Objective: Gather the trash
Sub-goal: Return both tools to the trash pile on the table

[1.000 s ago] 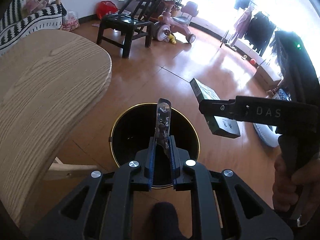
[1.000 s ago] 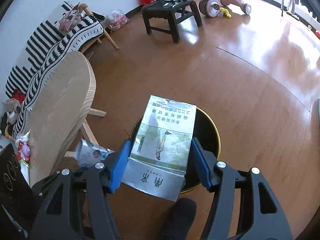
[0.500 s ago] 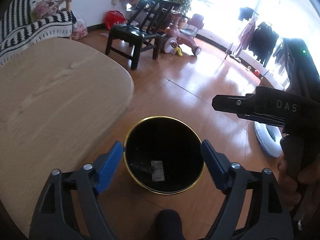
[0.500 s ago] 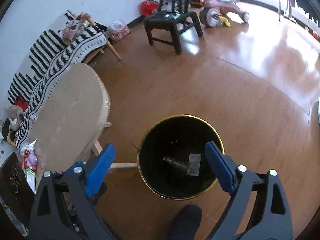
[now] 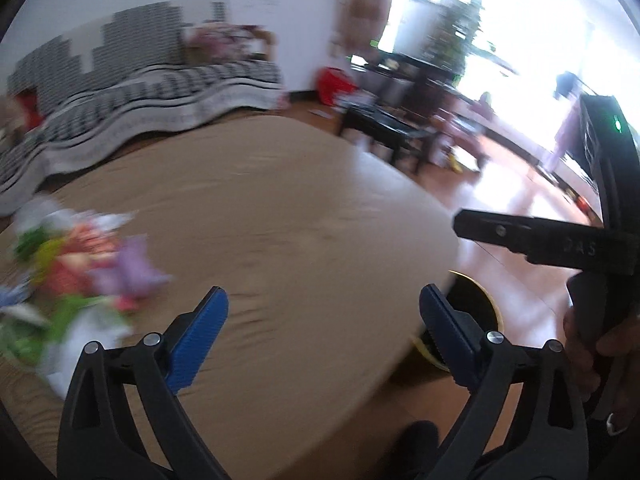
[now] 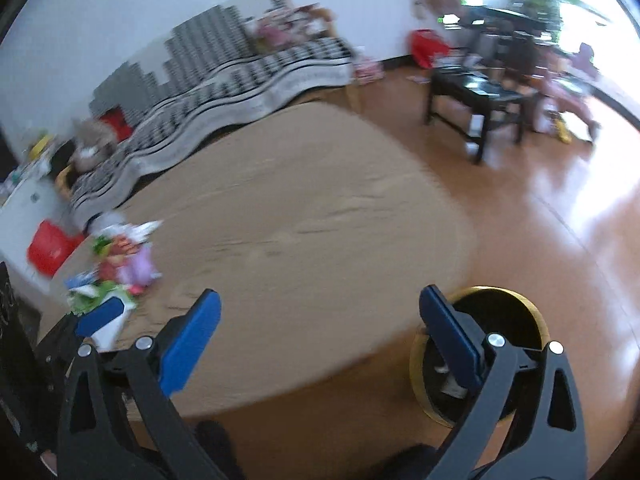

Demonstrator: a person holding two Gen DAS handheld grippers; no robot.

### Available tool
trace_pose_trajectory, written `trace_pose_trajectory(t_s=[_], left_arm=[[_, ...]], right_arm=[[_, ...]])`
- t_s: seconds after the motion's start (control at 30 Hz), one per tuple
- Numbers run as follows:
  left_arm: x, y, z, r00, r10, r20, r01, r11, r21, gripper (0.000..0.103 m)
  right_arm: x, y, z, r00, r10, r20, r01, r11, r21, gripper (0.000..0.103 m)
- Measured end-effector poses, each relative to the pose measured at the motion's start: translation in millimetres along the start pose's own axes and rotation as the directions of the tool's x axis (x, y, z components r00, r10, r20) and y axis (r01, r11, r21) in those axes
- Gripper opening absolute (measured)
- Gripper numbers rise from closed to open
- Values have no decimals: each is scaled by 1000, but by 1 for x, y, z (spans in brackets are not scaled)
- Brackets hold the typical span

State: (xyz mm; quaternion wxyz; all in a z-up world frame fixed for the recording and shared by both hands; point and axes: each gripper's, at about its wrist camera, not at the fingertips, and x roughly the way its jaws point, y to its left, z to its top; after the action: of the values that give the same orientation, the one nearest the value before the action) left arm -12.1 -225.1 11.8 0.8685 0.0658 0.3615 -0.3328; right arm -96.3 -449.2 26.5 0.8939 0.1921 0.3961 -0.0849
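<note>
Both of our tools are released and carry nothing: the left hand-held gripper [image 5: 322, 316] hovers over the near part of the wooden counter [image 5: 304, 216] with its blue pads wide apart, and the right hand-held gripper [image 6: 320, 318] hangs just as wide over the counter's near right edge. What remains to collect is the heap of colourful trash [image 5: 76, 276] on the counter's left side, well apart from either tool; the black bin [image 6: 500, 320] with its gold rim stands on the floor at the counter's near right, partly tucked under the edge. We judge the step in hand to be the reach toward that heap. To do it well, we should sweep the left tool across to the left, keep the jaws spread until one piece sits squarely between the pads, and pinch a single wrapper low against the wood so it does not slip out. Motion blur smears both views, so we cannot separate the heap into single pieces or tell what they are. What lies inside the bin is mostly hidden behind the right tool's finger.
</note>
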Motion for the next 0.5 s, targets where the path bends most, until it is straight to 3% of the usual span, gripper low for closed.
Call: trace_pose_trajectory(t_s=[0.17, 0.3, 0.43, 0.5], left_arm=[[-42, 98, -18, 985, 170, 17, -166, 977, -137, 94], [-73, 175, -38, 960, 279, 0, -269, 927, -260, 94], [-92, 229, -61, 942, 335, -30, -324, 880, -347, 94], [-96, 247, -70, 941, 335, -45, -326, 866, -379, 94]], right_arm=[[33, 91, 14, 993, 107, -40, -110, 989, -96, 96], [61, 160, 14, 988, 136, -67, -147, 968, -203, 96], [88, 203, 10, 984, 143, -103, -166, 949, -268, 96], [100, 210, 7, 982, 144, -121, -172, 947, -272, 96]])
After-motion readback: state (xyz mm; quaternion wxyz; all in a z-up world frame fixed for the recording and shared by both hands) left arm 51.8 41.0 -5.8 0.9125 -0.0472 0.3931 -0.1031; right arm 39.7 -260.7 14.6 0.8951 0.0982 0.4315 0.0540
